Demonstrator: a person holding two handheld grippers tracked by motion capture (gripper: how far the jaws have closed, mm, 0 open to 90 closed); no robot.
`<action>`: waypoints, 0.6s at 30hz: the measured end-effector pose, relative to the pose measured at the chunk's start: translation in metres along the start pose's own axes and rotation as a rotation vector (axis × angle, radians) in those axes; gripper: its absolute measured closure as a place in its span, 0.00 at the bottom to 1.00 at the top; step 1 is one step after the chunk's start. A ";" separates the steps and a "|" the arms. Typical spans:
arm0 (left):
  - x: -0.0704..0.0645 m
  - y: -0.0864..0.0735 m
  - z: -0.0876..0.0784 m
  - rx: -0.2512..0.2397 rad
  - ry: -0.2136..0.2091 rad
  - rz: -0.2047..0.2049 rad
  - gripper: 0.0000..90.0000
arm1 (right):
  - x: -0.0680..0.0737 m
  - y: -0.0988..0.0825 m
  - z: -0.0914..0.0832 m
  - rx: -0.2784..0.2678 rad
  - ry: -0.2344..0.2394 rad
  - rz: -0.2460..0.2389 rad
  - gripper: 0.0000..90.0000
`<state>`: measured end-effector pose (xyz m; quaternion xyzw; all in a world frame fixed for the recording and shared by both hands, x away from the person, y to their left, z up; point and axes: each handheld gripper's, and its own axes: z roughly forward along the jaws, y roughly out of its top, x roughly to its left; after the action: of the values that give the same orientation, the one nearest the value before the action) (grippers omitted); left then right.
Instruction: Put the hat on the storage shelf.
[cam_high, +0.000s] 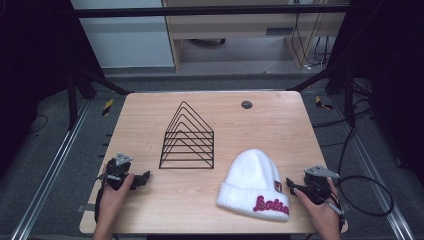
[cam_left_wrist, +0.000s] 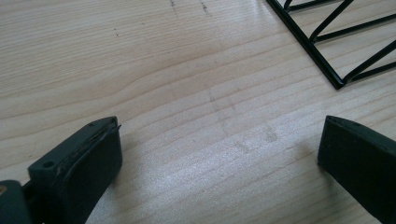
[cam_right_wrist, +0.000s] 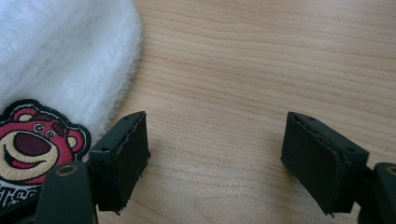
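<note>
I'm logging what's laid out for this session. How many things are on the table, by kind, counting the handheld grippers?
White knit hat: 1
Black wire rack: 1
Handheld grippers: 2, the left gripper and the right gripper, both open
Total: 4

Hat (cam_high: 252, 179): fluffy white, cuff lettered in magenta-pink script. Patch on hat (cam_right_wrist: 29, 142): pink-red bear face, black outline, cream muzzle. Wire rack (cam_high: 187, 138): glossy black, nested triangle outlines. Table (cam_high: 270, 127): pale wood, fine wavy grain, small dark round disc (cam_high: 246, 104) near far edge. Left gripper (cam_left_wrist: 219, 154) and right gripper (cam_right_wrist: 215, 161): matte black jaws. Floor tape marks (cam_high: 107, 106): yellow-black stripes.
</note>
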<state>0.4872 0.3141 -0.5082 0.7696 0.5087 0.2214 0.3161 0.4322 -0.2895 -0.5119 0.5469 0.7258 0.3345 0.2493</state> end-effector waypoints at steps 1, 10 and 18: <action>0.000 0.000 0.000 0.000 0.000 0.000 0.00 | 0.000 0.000 0.000 0.000 0.000 0.000 0.26; -0.001 0.000 0.000 0.000 0.005 -0.005 0.00 | -0.001 0.005 0.001 0.034 0.055 -0.017 0.21; -0.001 0.000 0.000 0.001 0.005 -0.005 0.00 | 0.007 0.074 -0.005 0.087 0.108 -0.148 0.17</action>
<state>0.4866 0.3137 -0.5082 0.7679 0.5115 0.2223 0.3151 0.4728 -0.2710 -0.4522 0.4831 0.7906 0.3122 0.2099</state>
